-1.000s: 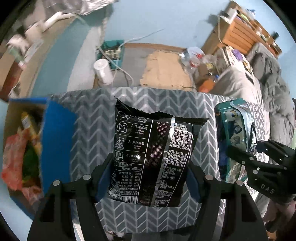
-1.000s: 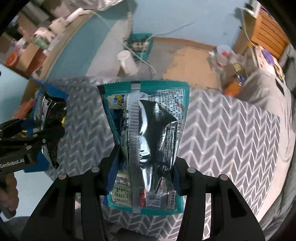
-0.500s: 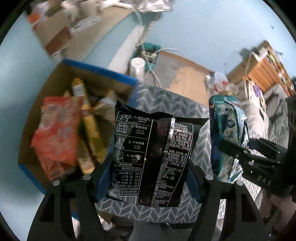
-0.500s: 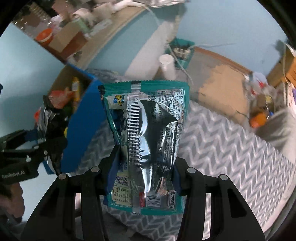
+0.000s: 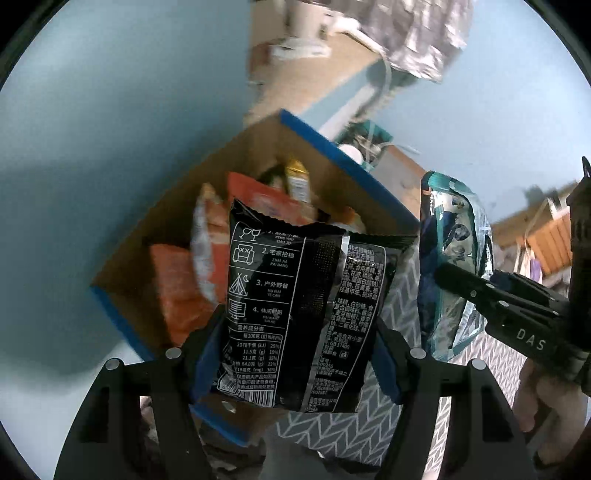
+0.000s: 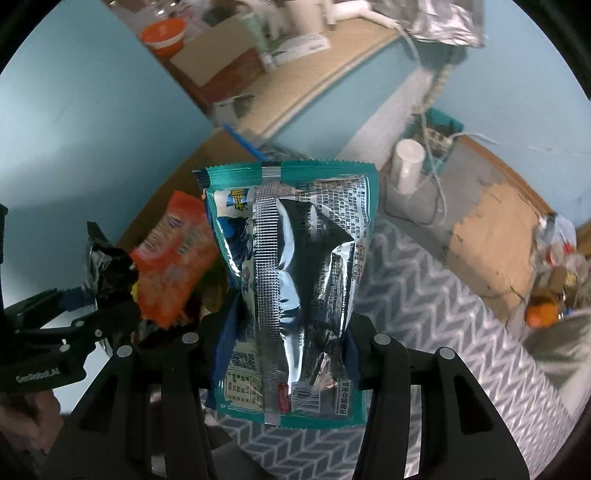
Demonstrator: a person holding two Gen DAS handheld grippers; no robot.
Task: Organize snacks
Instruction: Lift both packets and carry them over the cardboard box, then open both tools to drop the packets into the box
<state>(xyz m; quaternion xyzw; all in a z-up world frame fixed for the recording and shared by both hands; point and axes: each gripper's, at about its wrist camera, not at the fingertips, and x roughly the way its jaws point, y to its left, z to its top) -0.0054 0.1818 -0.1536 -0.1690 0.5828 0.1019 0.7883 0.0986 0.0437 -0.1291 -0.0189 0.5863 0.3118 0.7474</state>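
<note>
There are 2 tongs, the left tongs [image 5: 295, 354] and the right tongs [image 6: 284, 354]. Each holds 1 packet: 1 black snack bag [image 5: 299, 317] and 1 teal snack bag [image 6: 291, 280]. There is 1 cardboard box [image 5: 155, 236].

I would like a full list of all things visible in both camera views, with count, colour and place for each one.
black snack bag: 1, black with white print, held in the left gripper in front of the box
teal snack bag: 1, teal and silver, held in the right gripper
cardboard box: 1, brown with blue edges, on the floor beside the cloth, open
orange snack packs: several, orange and red, inside the box
yellow pack: 1, yellow, inside the box, far end
chevron cloth: 1, grey and white, under the right gripper
white cup: 1, white, on the floor near cables
orange bowl: 1, orange, on the far shelf
left gripper: 1, black, closed on the black bag
right gripper: 1, black, closed on the teal bag
</note>
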